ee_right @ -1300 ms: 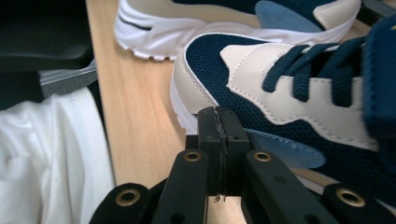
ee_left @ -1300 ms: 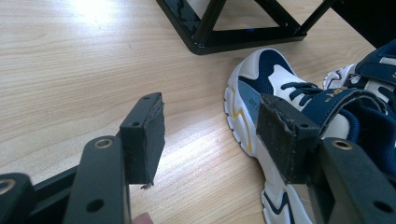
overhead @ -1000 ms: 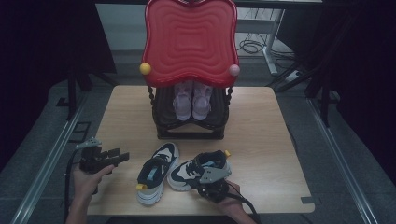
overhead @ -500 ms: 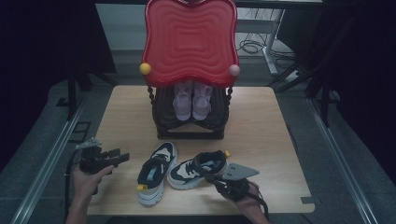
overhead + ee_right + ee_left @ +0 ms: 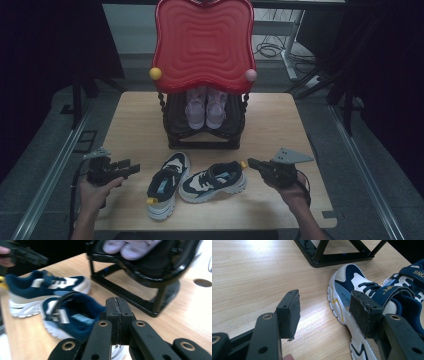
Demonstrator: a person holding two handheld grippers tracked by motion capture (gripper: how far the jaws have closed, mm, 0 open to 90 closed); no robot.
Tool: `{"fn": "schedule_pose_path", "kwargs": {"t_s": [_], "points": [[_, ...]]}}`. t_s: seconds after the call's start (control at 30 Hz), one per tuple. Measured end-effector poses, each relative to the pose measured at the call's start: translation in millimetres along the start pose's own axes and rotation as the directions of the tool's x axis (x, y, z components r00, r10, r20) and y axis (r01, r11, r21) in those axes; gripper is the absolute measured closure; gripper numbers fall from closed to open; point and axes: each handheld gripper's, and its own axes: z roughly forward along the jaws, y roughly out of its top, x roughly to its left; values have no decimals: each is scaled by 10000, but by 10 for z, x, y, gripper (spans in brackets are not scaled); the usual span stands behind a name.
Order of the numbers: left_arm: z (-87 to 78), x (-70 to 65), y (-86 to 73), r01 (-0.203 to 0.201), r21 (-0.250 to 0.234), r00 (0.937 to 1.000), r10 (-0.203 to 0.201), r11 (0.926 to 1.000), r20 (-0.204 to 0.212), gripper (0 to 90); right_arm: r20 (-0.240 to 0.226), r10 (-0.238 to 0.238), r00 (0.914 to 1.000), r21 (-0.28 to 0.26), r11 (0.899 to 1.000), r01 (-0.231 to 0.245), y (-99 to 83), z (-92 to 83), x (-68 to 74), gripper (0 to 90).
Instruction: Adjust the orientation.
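Two navy-and-white sneakers lie on the wooden table (image 5: 280, 125) in front of a black shoe rack (image 5: 202, 135). The left sneaker (image 5: 165, 186) points away from me; the right sneaker (image 5: 214, 181) lies sideways with its toe to the left. My left gripper (image 5: 131, 170) hovers left of the pair, open, with nothing between its pads (image 5: 290, 312); the left sneaker (image 5: 348, 290) lies just beyond them. My right gripper (image 5: 251, 163) is shut on nothing, just right of the right sneaker's heel and clear of it. Its closed jaws (image 5: 117, 315) point over that sneaker (image 5: 75, 315).
The rack carries a wavy red top panel (image 5: 202, 42) and a pair of pink shoes (image 5: 206, 107) on its tilted shelf. Its black base frame (image 5: 337, 257) stands close behind the sneakers. Bare table lies right of the rack, with a hole (image 5: 202, 282) in it.
My right gripper has pulled away from the right sneaker, moving right and upward, jaws still shut. The left gripper and both sneakers have stayed put.
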Motion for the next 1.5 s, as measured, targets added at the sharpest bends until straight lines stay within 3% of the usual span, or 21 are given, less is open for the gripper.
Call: {"fn": "schedule_pose_path", "kwargs": {"t_s": [0.2,0.5,0.7,1.03,1.33,1.5], "points": [[20,-12,-2,-7,49,10000,7,10000,23,423,-69,281,9996,804,9964,-275,-16,231,-294,893],[74,-32,-14,-51,225,9999,49,9997,97,423,-837,410,9956,1431,9893,-287,-18,613,-505,893],[88,-25,-27,-13,256,9999,10,9997,121,423,-1457,463,9882,1505,9883,-241,51,742,-539,894],[68,-30,-26,-21,180,9998,18,9998,205,423,-1922,-193,9812,1735,9834,533,200,787,-455,894],[89,-18,-39,-11,273,9999,6,9996,158,423,-2333,-580,9707,2224,9686,1113,178,878,-405,894],[70,-13,-38,26,195,9999,-29,9998,147,423,-2470,-614,9671,2149,9697,1165,174,840,-415,895]]}}
